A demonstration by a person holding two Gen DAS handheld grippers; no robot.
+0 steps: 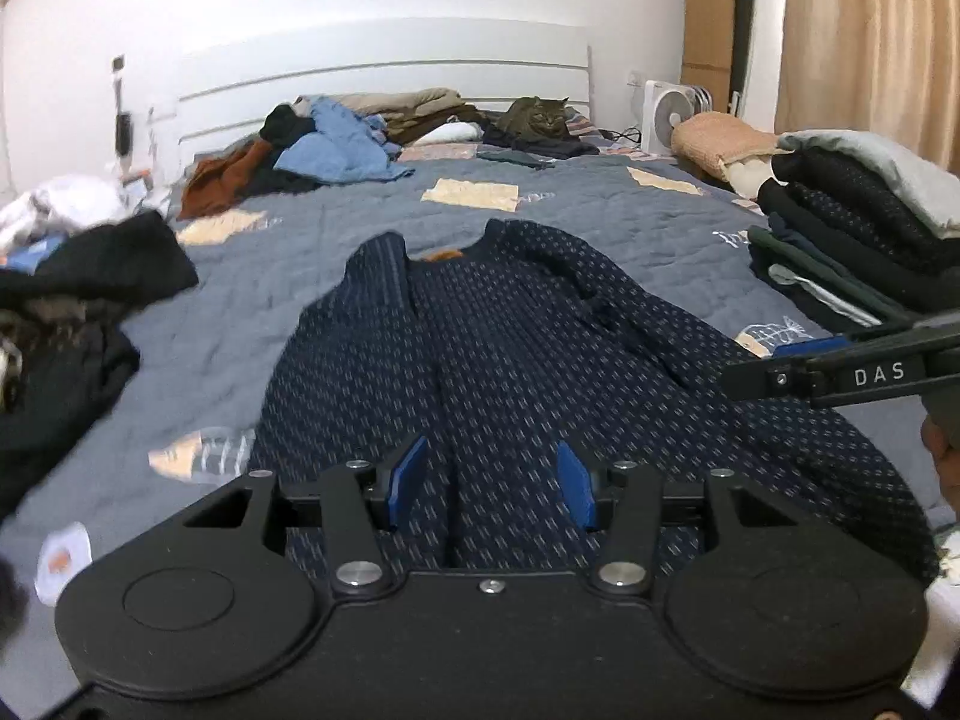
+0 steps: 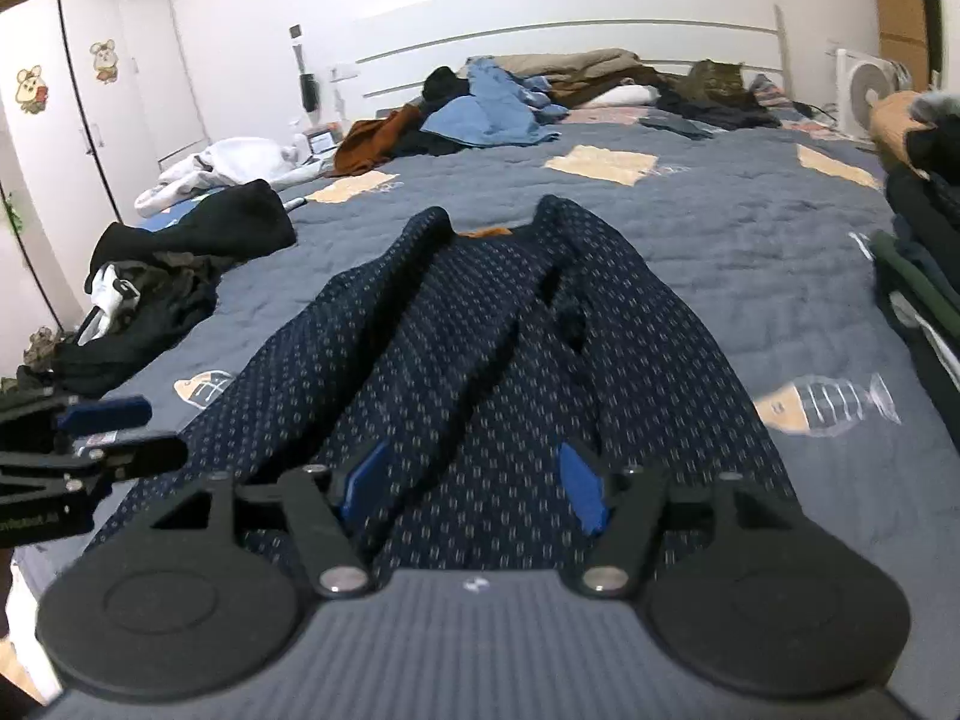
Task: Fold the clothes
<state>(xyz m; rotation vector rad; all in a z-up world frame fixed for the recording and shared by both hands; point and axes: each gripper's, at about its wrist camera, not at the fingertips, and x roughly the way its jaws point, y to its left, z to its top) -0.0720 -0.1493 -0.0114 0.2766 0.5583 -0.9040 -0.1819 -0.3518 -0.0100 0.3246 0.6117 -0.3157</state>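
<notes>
A dark blue patterned sweater [image 1: 480,360] lies spread on the grey bed cover [image 1: 270,276], collar toward the far headboard, both sleeves folded in over the body. The left gripper [image 1: 489,483] hovers over its near hem, jaws apart, nothing between them. The right gripper [image 2: 474,483] hovers over the same hem, jaws wider, also empty. A stack of folded clothes [image 1: 852,240] sits at right

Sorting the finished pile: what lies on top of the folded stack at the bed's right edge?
A light grey folded garment tops the folded stack; dark folded clothes show beneath. How many lie underneath can't be counted.
</notes>
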